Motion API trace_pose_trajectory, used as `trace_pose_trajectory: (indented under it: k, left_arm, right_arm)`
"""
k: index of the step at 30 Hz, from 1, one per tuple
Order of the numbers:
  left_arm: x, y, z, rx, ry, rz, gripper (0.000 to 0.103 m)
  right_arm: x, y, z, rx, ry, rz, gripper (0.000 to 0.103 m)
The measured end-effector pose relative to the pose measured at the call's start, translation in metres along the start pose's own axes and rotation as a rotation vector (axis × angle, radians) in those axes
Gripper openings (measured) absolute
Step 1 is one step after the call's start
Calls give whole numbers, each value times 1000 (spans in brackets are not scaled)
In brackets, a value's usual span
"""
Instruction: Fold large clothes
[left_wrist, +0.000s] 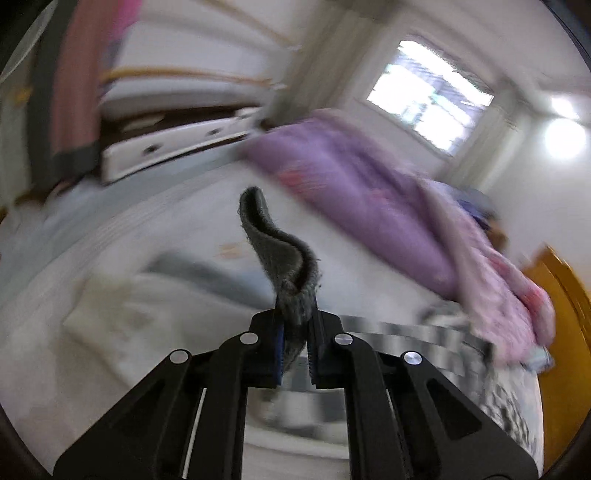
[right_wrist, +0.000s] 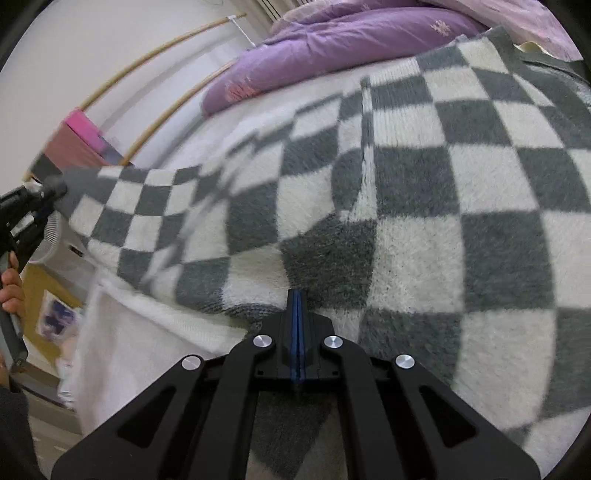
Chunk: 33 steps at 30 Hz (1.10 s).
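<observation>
The left tongs (left_wrist: 295, 325) clamp a grey edge of the checked garment (right_wrist: 424, 192), and the right tongs (right_wrist: 298, 317) are pressed closed on its hem at 6 o'clock; the garment hangs stretched between them over the bed (left_wrist: 110, 229), just beside the purple duvet (right_wrist: 351, 40) at 12 o'clock. No completed fold shows, so the fold appears barely begun. The left view is motion-blurred, and the garment's far edge is cut off at 3 o'clock.
</observation>
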<state>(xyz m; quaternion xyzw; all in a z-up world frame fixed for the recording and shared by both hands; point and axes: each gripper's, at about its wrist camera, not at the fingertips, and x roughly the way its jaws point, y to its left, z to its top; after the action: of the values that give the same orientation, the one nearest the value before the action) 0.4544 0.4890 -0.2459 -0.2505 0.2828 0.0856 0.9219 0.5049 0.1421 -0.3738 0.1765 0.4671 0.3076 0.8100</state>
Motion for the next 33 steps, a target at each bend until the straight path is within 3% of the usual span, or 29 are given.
trace_pose_trajectory:
  k: [3, 8, 15, 18, 22, 28, 33]
  left_arm:
    - [-15, -89, -2, 115, -14, -104, 9]
    - [5, -213, -34, 238, 29, -199, 9]
    - [73, -347, -125, 305, 178, -277, 9]
    - [98, -386, -168, 327, 237, -264, 9]
    - [126, -406, -216, 353, 309, -230, 9]
    - [157, -430, -268, 435, 375, -176, 10]
    - [181, -431, -300, 443, 431, -115, 16]
  right_arm:
    - [-50, -24, 12, 54, -63, 27, 3]
    - [-147, -95, 14, 24, -139, -154, 5]
    - [-269, -223, -28, 102, -172, -423, 5]
    - [-296, -259, -51, 130, -199, -484, 5]
    - [-306, -299, -71, 229, -225, -443, 5]
    - [-309, -318, -81, 302, -268, -386, 1]
    - [-304, -327, -86, 330, -287, -366, 0]
